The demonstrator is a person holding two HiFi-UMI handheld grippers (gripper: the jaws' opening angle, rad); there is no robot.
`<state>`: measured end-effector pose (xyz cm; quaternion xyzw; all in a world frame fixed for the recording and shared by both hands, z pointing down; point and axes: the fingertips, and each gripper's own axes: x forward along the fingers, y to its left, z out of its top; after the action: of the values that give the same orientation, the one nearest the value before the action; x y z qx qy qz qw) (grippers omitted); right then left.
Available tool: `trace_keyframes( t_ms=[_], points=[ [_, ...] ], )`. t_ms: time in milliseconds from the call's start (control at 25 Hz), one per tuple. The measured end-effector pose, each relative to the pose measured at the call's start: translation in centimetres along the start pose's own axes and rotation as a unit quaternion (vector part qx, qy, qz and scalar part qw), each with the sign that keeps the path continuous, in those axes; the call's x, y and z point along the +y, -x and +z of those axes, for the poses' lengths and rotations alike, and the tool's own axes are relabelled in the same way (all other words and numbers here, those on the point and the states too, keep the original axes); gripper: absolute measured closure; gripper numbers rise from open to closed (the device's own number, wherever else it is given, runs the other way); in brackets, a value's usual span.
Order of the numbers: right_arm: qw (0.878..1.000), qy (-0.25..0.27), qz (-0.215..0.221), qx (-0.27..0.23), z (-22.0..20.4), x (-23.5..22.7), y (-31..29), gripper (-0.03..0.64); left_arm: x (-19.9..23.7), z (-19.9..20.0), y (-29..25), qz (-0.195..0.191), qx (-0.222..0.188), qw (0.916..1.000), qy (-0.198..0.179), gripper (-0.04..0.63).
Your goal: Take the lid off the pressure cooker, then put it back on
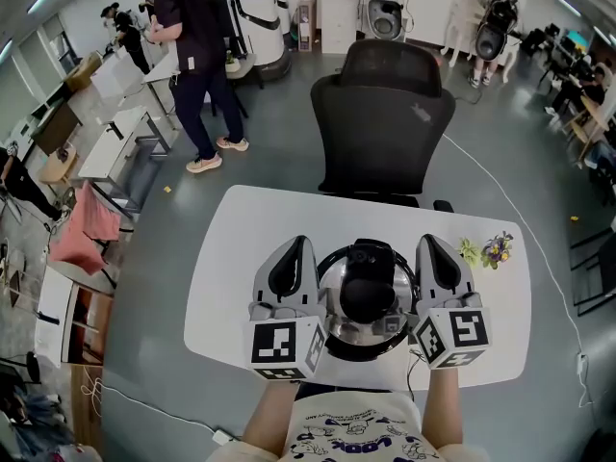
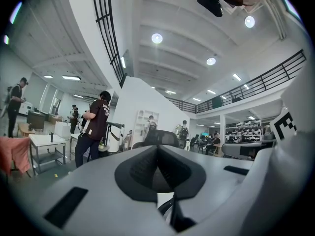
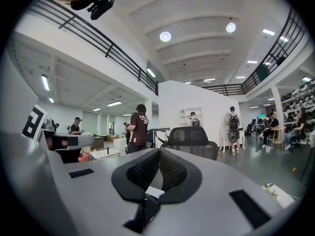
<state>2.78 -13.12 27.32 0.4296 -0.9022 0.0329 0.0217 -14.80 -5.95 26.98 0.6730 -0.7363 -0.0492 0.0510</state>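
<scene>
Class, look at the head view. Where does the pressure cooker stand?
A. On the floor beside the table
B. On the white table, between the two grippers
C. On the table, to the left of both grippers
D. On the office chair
B: the head view shows the pressure cooker on the white table, with the left gripper on one side and the right gripper on the other.

Flanking the pressure cooker [image 1: 366,301] at the near middle of the table [image 1: 231,277], with the left gripper [image 1: 296,248] just beside it on the left and the right gripper [image 1: 430,245] just beside it on the right. Sharing the table with flowers [image 1: 489,250] lying near its right edge. Facing a chair [image 1: 383,123] standing just behind the far edge, and a person [image 1: 197,56] standing farther back on the left.
</scene>
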Motion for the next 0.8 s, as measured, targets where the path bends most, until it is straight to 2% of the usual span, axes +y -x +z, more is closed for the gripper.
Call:
trace_keyframes(
  t_ms=[800],
  points=[
    [1.000, 0.006, -0.007, 0.003, 0.21, 0.12, 0.71, 0.606, -0.37, 0.55, 0.75, -0.008, -0.004, 1.0000, -0.001, 0.580]
  ],
)
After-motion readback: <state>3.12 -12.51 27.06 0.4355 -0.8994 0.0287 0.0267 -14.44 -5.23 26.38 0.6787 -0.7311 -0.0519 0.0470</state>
